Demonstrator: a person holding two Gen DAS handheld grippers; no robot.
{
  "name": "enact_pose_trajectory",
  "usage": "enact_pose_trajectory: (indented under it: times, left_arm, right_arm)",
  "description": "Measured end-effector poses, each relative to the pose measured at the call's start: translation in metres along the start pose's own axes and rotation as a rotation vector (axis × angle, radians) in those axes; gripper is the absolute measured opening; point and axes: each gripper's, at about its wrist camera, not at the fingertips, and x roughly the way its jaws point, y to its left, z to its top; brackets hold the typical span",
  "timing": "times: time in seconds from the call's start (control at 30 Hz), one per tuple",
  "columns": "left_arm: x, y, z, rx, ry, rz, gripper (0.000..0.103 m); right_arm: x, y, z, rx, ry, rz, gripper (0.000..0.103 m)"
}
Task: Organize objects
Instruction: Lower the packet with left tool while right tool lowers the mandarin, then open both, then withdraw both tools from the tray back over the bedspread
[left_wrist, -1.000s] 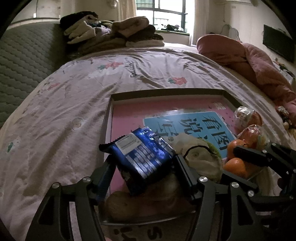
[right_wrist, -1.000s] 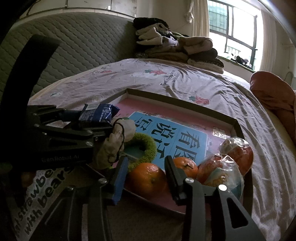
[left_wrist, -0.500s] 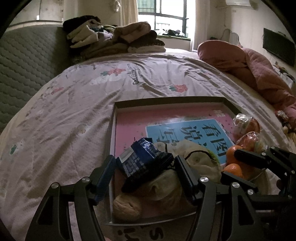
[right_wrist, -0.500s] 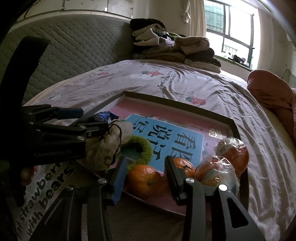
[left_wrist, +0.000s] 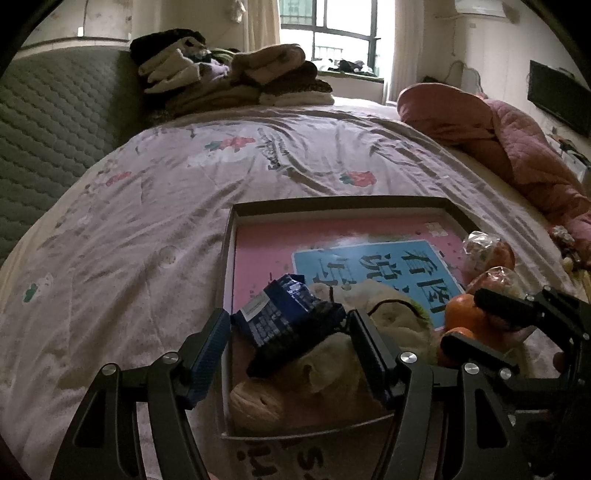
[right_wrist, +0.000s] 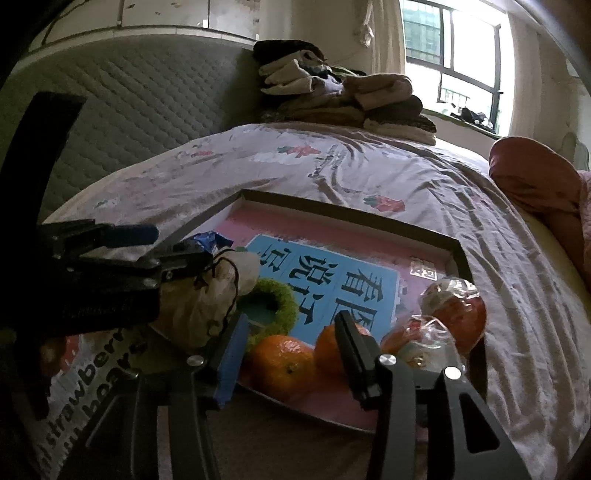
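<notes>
Bed (left_wrist: 155, 229) with floral sheet, shallow tray (left_wrist: 227, 280) on it, folded clothes pile (left_wrist: 236, 85), pink quilt (left_wrist: 491, 140)

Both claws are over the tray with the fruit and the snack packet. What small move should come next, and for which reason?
Probably lift the right claw back off the orange. Its jaws have just been opening and the orange already lies inside the tray beside the other fruit. The blue snack packet also lies in the tray, between the open jaws of the left claw.

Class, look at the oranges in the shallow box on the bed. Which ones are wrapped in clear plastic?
The two wrapped oranges at the box's right edge, crinkly plastic over them. The two bare oranges by the right claw show plain peel.
</notes>
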Motion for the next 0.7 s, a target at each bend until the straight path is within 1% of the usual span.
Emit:
enact_pose_trajectory:
  times: [0.13, 0.4, 0.5, 0.53, 0.7]
  left_arm:
    - [-0.006, 0.000, 0.000, -0.012, -0.008, 0.001, 0.074]
    - [-0.024, 0.002, 0.003, -0.021, -0.049, 0.015, 0.075]
    - [-0.032, 0.002, 0.004, -0.016, -0.068, 0.036, 0.075]
    - [-0.035, 0.001, 0.004, -0.016, -0.080, 0.054, 0.075]
    - [-0.052, 0.002, 0.003, -0.025, -0.118, 0.080, 0.076]
  right_arm:
    - [-0.007, -0.001, 0.004, 0.001, -0.017, 0.001, 0.050]
    - [-0.015, -0.003, 0.008, 0.010, -0.036, -0.003, 0.052]
    - [-0.018, -0.004, 0.009, 0.014, -0.041, 0.000, 0.054]
    - [-0.019, -0.004, 0.010, 0.016, -0.044, -0.002, 0.055]
    - [-0.030, -0.008, 0.013, 0.032, -0.069, -0.012, 0.056]
